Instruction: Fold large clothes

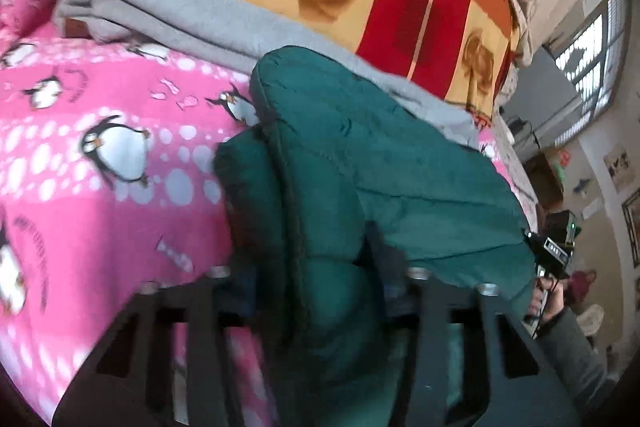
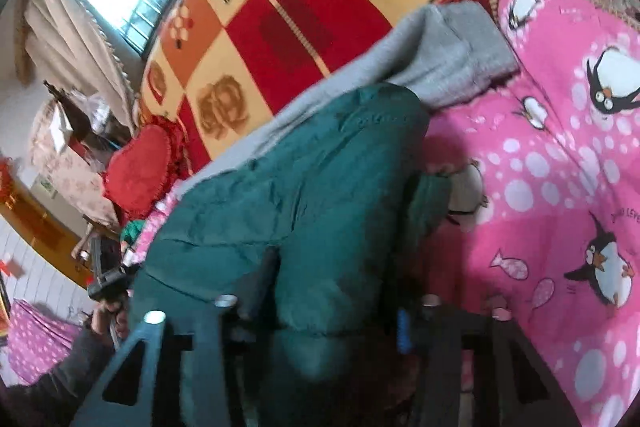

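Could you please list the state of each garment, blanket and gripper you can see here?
green padded garment: bunched, gripped at both ends.
grey garment: folded, lying flat.
pink penguin blanket: spread under the clothes.
left gripper: shut on the green garment.
right gripper: shut on the green garment.

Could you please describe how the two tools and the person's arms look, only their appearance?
Left tool: black flat finger frames with triangular cut-outs and silver bolt heads. Right tool: similar frames, looking dark grey-blue here, silver bolts, and a small blue ribbed part on the inner side. In the left wrist view, the right hand wears a grey sleeve; in the right wrist view, the left hand has a dark grey sleeve.
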Motion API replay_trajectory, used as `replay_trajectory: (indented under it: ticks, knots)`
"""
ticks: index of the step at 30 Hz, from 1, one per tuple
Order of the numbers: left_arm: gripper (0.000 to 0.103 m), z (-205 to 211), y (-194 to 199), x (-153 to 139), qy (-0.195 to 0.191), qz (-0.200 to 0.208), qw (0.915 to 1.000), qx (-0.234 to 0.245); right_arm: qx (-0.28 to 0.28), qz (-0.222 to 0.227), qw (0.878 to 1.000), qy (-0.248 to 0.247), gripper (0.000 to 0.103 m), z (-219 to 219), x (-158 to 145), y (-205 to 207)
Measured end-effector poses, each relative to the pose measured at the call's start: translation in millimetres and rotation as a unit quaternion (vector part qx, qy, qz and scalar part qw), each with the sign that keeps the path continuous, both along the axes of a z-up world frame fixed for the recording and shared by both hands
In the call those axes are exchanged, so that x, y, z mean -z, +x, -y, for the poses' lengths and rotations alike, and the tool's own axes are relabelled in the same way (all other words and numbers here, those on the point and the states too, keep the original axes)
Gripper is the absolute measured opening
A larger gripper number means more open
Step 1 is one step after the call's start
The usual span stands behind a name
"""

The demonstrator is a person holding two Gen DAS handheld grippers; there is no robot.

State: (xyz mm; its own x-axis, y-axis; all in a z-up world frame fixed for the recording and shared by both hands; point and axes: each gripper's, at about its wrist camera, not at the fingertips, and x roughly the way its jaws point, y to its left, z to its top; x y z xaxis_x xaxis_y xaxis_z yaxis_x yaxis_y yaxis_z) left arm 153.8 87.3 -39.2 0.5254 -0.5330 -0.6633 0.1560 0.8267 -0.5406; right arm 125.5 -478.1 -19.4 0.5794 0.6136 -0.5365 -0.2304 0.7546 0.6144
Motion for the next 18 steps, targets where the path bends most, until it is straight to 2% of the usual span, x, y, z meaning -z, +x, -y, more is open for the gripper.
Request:
replay_trajectory:
  ticks: [2,5,8,9,10,11,13,15,16,18]
  knots:
    - [0.033,-2,-14,-9,0.005,0.009,0.9999,-0.006,-0.01,0.011,1.0,0.003,0.035,-6,-13,-9]
    - [0.032,-11,-48,-21,0.005,0.018,0.9997,-0.015,-0.038,0.019,0.999,-0.003,0.035,-20,-28,-19]
    - [0.032,-26,-71,-23,-0.017,0.022,0.9993,-0.023,-0.052,0.008,0.998,-0.02,0.036,-31,-24,-19]
    - [0.032,-29,-72,-20,-0.021,0.021,0.9992,-0.026,-0.042,-0.004,0.999,-0.024,0.038,-29,-18,-16]
    - [0.035,-31,-70,-14,-0.024,0.015,0.9993,-0.026,-0.026,-0.02,0.999,-0.027,0.046,-27,-13,-13]
    - [0.042,-30,-64,-9,-0.024,0.006,0.9994,-0.024,0.004,-0.047,0.999,-0.022,0.057,-23,-7,-8]
    - [0.055,-31,-55,-3,-0.017,-0.016,0.9994,-0.024,0.049,-0.082,0.995,0.014,0.058,-10,-2,-8]
    - [0.058,-35,-51,-8,-0.012,-0.034,0.999,-0.025,0.089,-0.095,0.991,0.041,0.058,0,-12,-16]
    - [0.058,-38,-54,-13,-0.01,-0.031,0.9992,-0.025,0.108,-0.089,0.989,0.04,0.059,4,-24,-25]
    - [0.058,-48,-67,-37,0.022,0.0,0.9988,-0.043,0.117,-0.068,0.991,0.008,0.059,-2,-55,-44]
